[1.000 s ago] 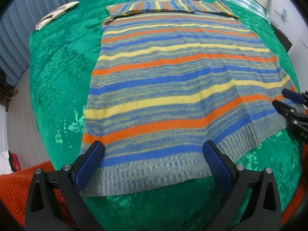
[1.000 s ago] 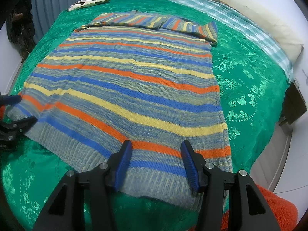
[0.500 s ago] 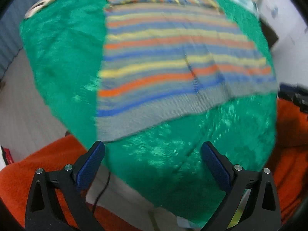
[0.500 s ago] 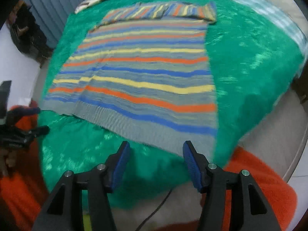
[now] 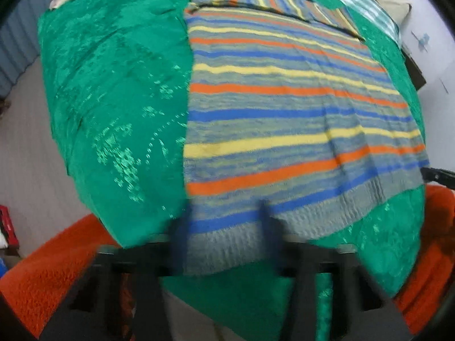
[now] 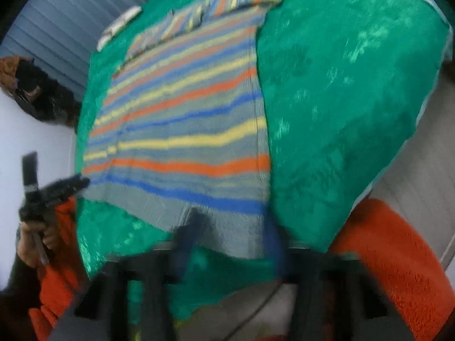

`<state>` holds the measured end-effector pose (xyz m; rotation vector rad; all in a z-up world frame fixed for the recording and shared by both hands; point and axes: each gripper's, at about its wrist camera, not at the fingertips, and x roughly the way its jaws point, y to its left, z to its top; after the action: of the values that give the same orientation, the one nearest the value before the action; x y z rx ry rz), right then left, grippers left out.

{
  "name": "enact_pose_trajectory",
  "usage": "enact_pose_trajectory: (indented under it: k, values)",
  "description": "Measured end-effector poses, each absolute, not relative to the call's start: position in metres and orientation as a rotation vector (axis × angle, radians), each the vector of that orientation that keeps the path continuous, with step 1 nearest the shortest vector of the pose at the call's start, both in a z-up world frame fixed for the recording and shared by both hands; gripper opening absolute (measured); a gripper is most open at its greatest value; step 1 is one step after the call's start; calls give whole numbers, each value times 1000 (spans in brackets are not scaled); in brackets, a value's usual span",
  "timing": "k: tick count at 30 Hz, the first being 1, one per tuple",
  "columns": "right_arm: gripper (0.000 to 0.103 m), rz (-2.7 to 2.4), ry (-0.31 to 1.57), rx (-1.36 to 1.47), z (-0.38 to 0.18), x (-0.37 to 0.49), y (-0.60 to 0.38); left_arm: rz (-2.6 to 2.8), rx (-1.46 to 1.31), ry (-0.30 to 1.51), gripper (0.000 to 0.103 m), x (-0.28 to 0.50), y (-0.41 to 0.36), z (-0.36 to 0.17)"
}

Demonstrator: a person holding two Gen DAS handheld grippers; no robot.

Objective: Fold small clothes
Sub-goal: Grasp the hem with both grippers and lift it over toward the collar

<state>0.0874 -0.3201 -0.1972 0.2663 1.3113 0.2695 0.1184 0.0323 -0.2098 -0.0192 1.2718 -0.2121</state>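
Bed under a green patterned cover, orange rug on the floor below, blue slatted wall behind. Your striped sweater lies flat on the cover. Both your left gripper and right gripper have jaws closing, blurred, over its grey hem; whether they pinch it is unclear.

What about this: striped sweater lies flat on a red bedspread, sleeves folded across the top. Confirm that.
Wrong in one respect: the bedspread is green, not red. The left wrist view shows the striped sweater lying flat on it, sleeves folded across the top. The red-orange fabric there is a rug below the bed.
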Motion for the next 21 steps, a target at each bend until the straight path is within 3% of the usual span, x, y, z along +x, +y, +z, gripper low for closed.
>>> enact_pose_trajectory:
  k: [4, 11, 21]
  values:
    - [6, 312, 1323, 337, -188, 91, -325, -235, -25, 1291, 5, 122, 28, -198]
    - [6, 374, 1125, 548, -142, 126, -351, -318, -334, 1185, 5, 180, 57, -150]
    - [6, 303, 969, 639, -129, 289, -371, -257, -485, 1052, 5, 340, 79, -129]
